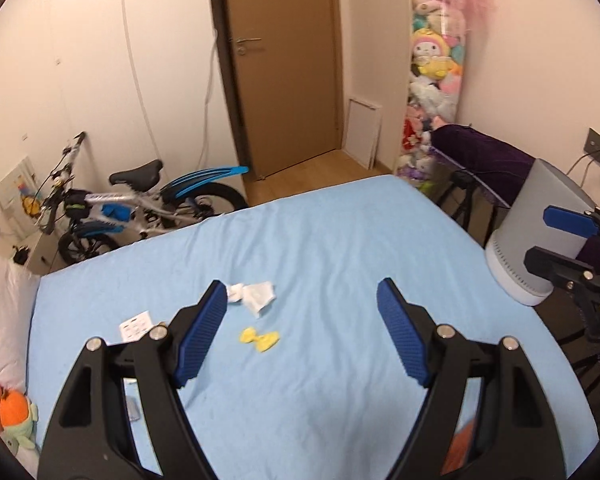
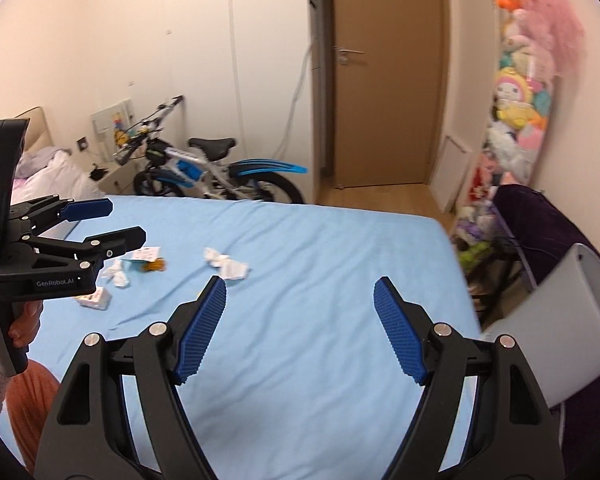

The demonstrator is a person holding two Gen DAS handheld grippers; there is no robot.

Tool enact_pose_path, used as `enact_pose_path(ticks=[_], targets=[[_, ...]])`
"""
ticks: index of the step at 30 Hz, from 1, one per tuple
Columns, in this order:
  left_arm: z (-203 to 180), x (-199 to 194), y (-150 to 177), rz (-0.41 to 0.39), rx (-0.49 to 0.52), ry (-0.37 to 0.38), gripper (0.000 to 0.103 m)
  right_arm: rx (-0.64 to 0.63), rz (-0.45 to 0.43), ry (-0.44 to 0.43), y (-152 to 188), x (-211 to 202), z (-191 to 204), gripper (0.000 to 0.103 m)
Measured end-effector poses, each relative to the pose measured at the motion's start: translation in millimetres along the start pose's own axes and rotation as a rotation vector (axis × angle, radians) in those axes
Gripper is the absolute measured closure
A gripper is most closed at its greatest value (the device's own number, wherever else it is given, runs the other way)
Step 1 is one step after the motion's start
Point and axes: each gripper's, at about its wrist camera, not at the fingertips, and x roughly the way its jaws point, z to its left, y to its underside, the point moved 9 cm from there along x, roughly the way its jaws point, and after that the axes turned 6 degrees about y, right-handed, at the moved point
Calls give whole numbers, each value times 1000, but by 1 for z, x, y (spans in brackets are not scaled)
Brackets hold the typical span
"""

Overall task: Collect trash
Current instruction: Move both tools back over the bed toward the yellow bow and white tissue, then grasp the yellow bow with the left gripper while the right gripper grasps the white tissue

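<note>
Both claws, left claw (image 1: 300,312) and right claw (image 2: 300,312), gape empty above the bed (image 1: 340,240) with crumpled tissue (image 1: 256,296).

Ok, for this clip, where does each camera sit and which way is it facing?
Left wrist: on the left gripper, angled down over the blue bed toward the door; right gripper at its right edge.
Right wrist: on the right gripper, same heading; left gripper and a hand at its left.
Shared: bed, crumpled tissue, bicycle, door, grey bin.
</note>
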Motion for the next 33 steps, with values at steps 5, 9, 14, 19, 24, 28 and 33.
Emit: enact_pose_path(ticks=[5, 9, 14, 19, 24, 28, 33], targets=[[69, -3, 40, 34, -70, -93, 26, -51, 15, -60, 8, 27, 68, 30], [107, 9, 68, 70, -110, -143, 26, -98, 32, -80, 16, 57, 107, 30], [132, 44, 94, 118, -164, -120, 26, -125, 59, -65, 25, 98, 131, 30], [137, 97, 113, 178, -203, -62, 26, -121, 106, -57, 33, 149, 134, 30], [136, 155, 123, 235, -223, -32, 26, -150, 140, -86, 39, 206, 133, 30], [142, 192, 128, 260, -223, -23, 26, -190, 166, -122, 45, 258, 143, 30], [160, 221, 137, 276, -206, -71, 26, -241, 201, -164, 56, 313, 159, 33]])
